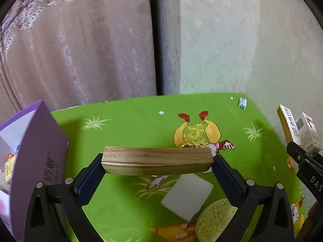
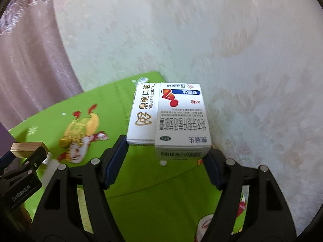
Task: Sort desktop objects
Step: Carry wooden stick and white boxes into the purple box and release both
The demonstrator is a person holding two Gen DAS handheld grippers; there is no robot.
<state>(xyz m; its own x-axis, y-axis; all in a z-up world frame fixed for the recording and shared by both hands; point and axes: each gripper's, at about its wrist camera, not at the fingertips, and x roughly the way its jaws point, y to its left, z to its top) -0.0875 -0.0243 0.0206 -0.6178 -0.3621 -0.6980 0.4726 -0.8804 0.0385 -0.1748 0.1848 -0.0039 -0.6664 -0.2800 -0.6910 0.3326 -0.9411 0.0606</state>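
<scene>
Low in left wrist frame, left tongs (image 1: pixel 157 162) clamped on wooden block (image 1: pixel 157 159), gripped by its ends, lifted off green tabletop (image 1: pixel 129 125). White foam piece (image 1: pixel 186 196) and round sponge (image 1: pixel 214 219) seen on tabletop below block. Purple box (image 1: pixel 34 161) at left edge. Centre of right wrist frame, right tongs (image 2: pixel 167 149) clamped on two cartons held side by side: dental box (image 2: pixel 142 115) left, medicine box (image 2: pixel 181 119) right, both held clear of tabletop.

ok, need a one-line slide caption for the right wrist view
Right gripper clamps two white cartons side by side, a dental box and a medicine box, above the green cartoon tablecloth.
</scene>
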